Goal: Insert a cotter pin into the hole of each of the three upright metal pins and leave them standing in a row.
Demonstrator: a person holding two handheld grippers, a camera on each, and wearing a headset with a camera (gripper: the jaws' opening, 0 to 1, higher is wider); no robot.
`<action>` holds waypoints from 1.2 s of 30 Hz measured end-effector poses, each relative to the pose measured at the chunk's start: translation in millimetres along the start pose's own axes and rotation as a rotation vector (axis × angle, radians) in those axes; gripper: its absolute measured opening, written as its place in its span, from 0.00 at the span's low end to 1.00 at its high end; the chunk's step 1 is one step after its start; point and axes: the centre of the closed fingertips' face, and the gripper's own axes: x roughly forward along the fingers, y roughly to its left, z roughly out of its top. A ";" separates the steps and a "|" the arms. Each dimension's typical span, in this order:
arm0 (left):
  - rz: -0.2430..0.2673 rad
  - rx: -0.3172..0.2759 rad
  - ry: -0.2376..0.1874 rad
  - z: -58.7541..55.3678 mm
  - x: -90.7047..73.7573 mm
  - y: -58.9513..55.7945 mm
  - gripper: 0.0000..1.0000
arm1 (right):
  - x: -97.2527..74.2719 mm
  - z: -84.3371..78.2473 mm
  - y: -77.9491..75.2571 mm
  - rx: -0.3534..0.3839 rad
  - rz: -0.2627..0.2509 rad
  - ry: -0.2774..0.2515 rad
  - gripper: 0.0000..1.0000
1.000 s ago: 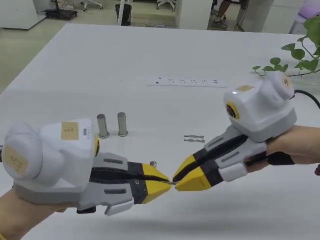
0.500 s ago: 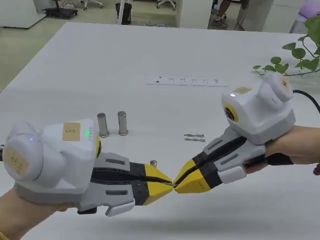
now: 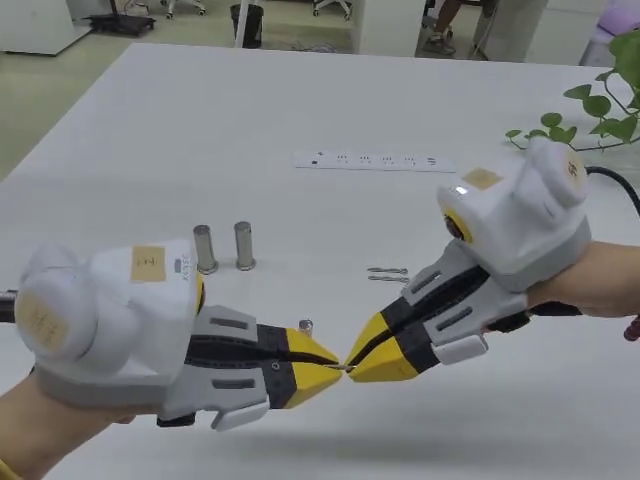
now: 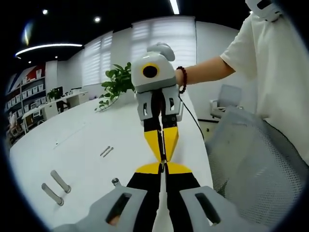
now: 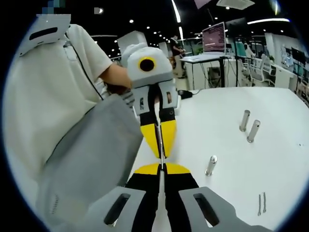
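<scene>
- The left gripper (image 3: 333, 366) and right gripper (image 3: 352, 366) are meeting tip to tip, both sets of jaws pressed closed. A thin metal sliver (image 3: 345, 367) is showing at the join, and I cannot tell which gripper has it.
- The right gripper view is showing the third pin (image 5: 210, 165) standing whole. In the head view the left gripper is hiding most of it.
- The tips are staying together as a second ago.
- Two pins (image 3: 205, 250) and loose cotter pins (image 3: 388, 275) are sitting apart on the table (image 3: 150, 130), with the power strip (image 3: 375, 161) well beyond.
</scene>
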 end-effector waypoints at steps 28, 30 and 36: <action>0.328 -0.106 0.035 -31.0 -13.6 59.4 0.20 | -8.5 -27.8 -55.8 -0.044 -0.224 0.135 0.03; 0.342 -0.112 0.041 -34.2 -12.1 62.9 0.20 | -8.6 -29.6 -58.4 -0.043 -0.234 0.142 0.03; 0.362 -0.134 0.059 -45.2 -1.9 72.7 0.20 | -6.7 -35.7 -66.2 -0.032 -0.257 0.163 0.03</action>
